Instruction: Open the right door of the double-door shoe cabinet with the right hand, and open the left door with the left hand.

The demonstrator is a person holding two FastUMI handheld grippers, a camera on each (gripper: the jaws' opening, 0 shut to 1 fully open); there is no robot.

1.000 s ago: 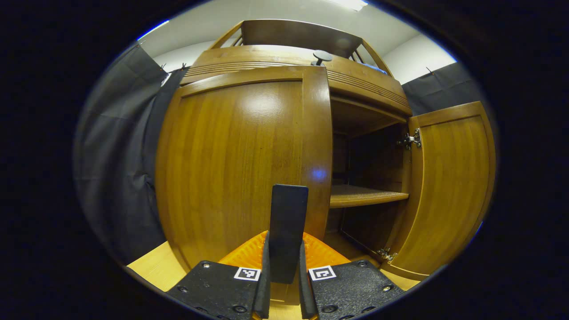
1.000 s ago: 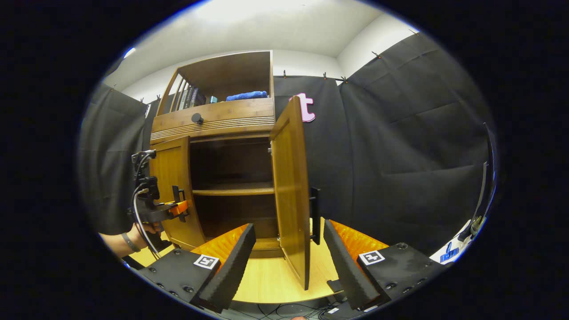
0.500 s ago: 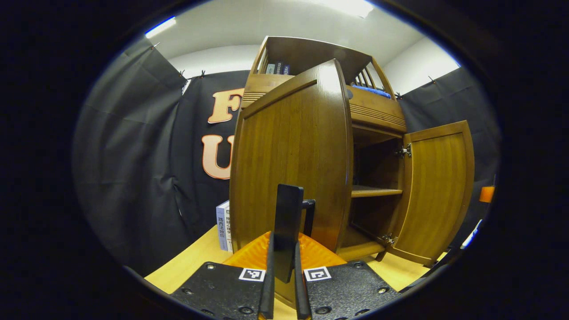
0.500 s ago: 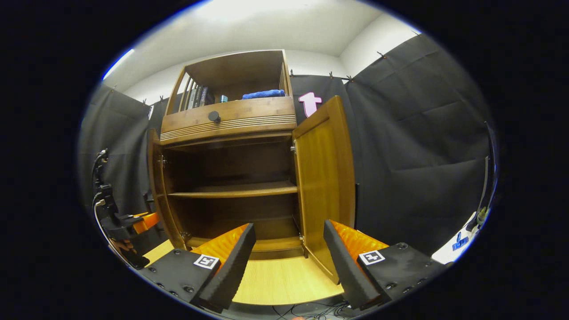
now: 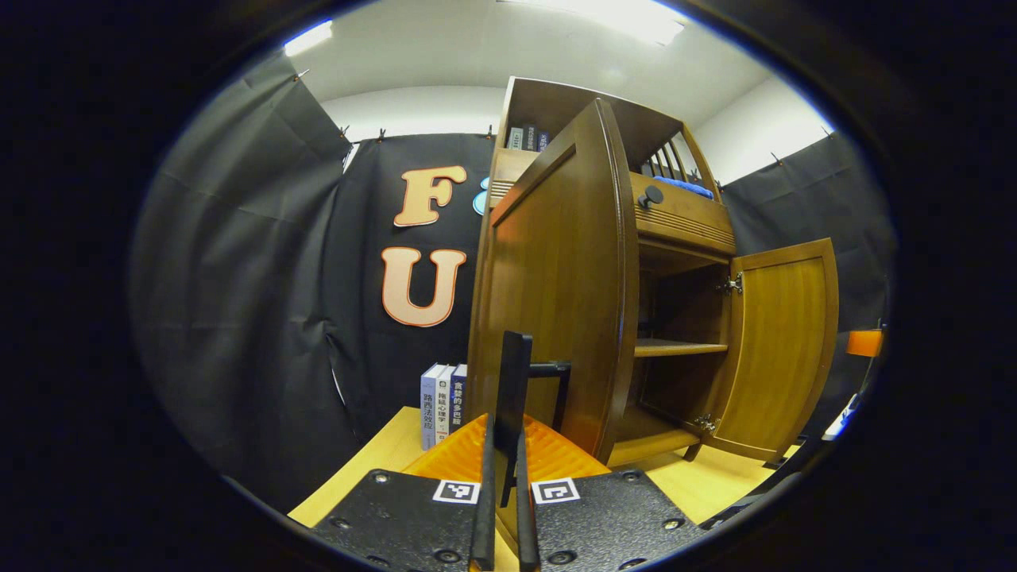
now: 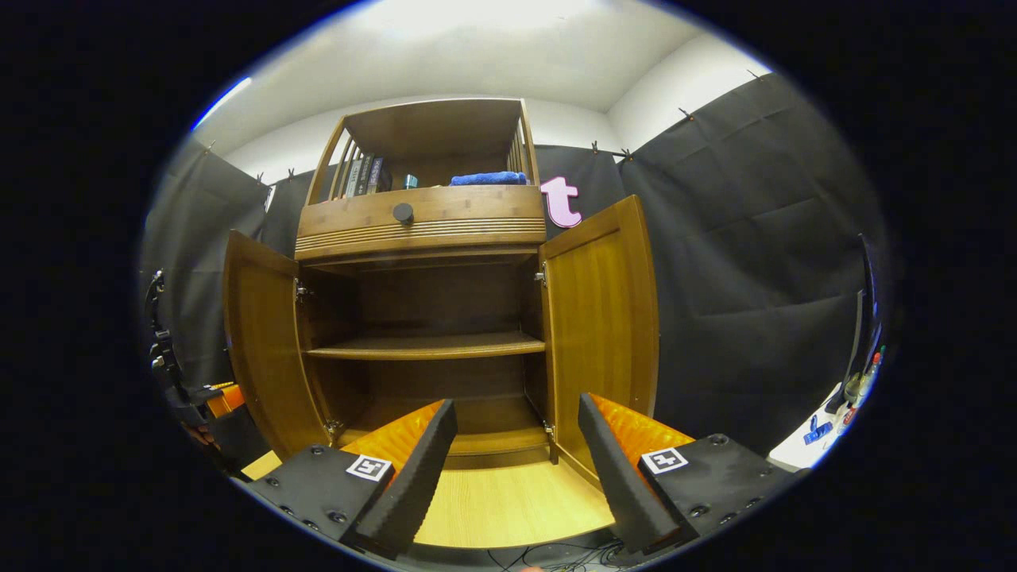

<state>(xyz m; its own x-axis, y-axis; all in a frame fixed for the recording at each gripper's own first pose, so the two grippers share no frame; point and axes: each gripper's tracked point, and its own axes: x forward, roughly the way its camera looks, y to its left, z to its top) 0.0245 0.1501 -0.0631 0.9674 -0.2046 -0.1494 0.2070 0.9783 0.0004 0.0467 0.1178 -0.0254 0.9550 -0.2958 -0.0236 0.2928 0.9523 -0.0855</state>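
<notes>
My left gripper (image 5: 502, 477) clamps the left door (image 5: 556, 278) handle (image 5: 515, 381) to swing it wide; my right gripper (image 6: 516, 453) stands open, clear of the right door (image 6: 604, 318).

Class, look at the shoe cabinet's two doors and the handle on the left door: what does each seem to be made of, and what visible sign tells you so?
The left door and right door look like varnished brown wood or wood veneer: lengthwise grain shows, with a glossy sheen. The handle, pinched by the left gripper, is a thin dark bar, likely metal or plastic; the look leaves that open.
</notes>
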